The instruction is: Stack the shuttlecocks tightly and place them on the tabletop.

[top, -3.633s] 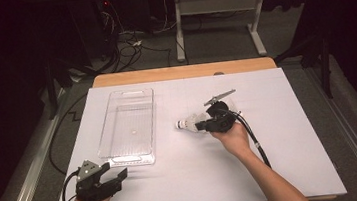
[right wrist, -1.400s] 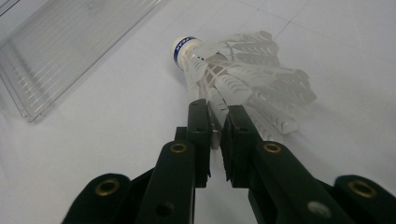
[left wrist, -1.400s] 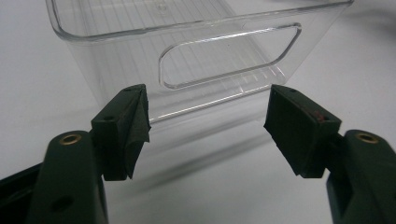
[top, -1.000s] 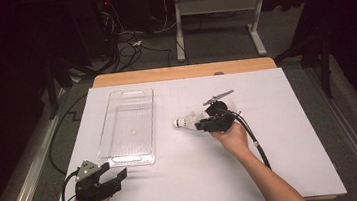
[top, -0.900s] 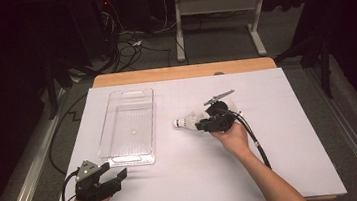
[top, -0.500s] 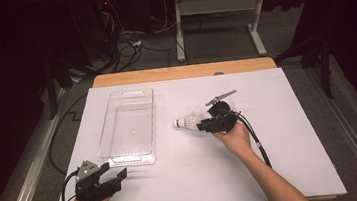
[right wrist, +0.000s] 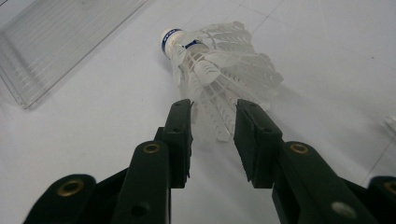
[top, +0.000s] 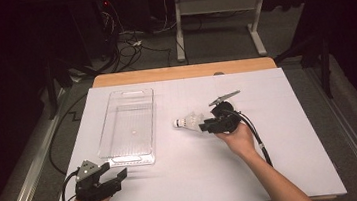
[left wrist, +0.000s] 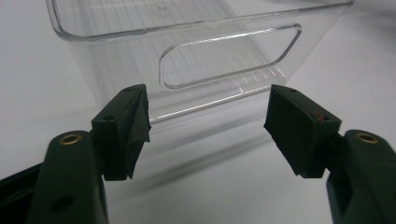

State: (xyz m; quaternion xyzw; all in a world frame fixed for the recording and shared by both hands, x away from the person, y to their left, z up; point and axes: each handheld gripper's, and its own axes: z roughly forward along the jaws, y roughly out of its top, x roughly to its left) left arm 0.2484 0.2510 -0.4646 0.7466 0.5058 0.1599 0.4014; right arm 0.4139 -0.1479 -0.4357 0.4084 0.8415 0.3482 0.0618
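Observation:
A white feather shuttlecock [top: 186, 121] with a blue-banded cork lies on its side on the white sheet, right of a clear plastic tray [top: 151, 123]. My right gripper [top: 203, 126] is at its feather end. In the right gripper view the jaws have just been opening and stand open, with the feather tips of the shuttlecock [right wrist: 215, 70] loose between the right gripper [right wrist: 212, 109] pads. My left gripper [top: 115, 171] rests near the front left corner, open and empty. In its own view the left gripper [left wrist: 208, 116] faces the tray's [left wrist: 116, 60] near end wall with the handle cut-out.
The tray [right wrist: 56, 42] holds nothing I can make out. The white sheet [top: 295, 133] covers the wooden table [top: 183, 72]. Cables [top: 130, 40] and a desk frame [top: 217, 6] sit on the dark floor beyond.
The right hand has drawn back very slightly from the shuttlecock, which stays lying where it was. The left hand has not moved.

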